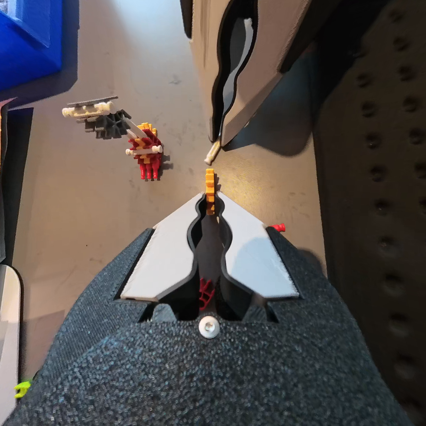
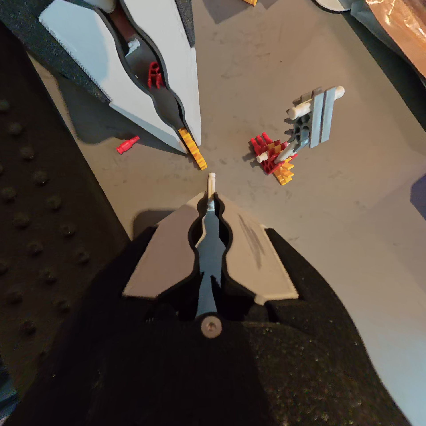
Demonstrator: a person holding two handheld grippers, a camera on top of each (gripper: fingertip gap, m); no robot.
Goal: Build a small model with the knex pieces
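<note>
Yellow toothed connector [image 1: 210, 191] sits pinched edge-on at the tips of the left tongs [image 1: 211, 196], low over the grey counter [image 1: 115, 207], its free end poking out beyond the fingers. Facing that connector, just off its free end but not touching it, a short white rod [image 2: 211, 184] is clamped in the right tongs [image 2: 211, 196], whose fingers are pressed tight around it so that only the notched end shows. Rod and connector point at each other almost tip to tip.

Farther from the connector, out on the open counter, lies a small built-up cluster [image 1: 115, 129]: red and yellow toothed pieces stacked together, a white rod running through them up to a dark grey connector, with pale grey flat pieces and more white rods on the far end. A loose red peg [image 2: 127, 144] lies on the counter close beside the left tongs, on the opposite side of the connector from the cluster. Beyond the peg runs a black studded mat [image 2: 34, 207]. A blue bin [image 1: 30, 41] stands past the cluster.
</note>
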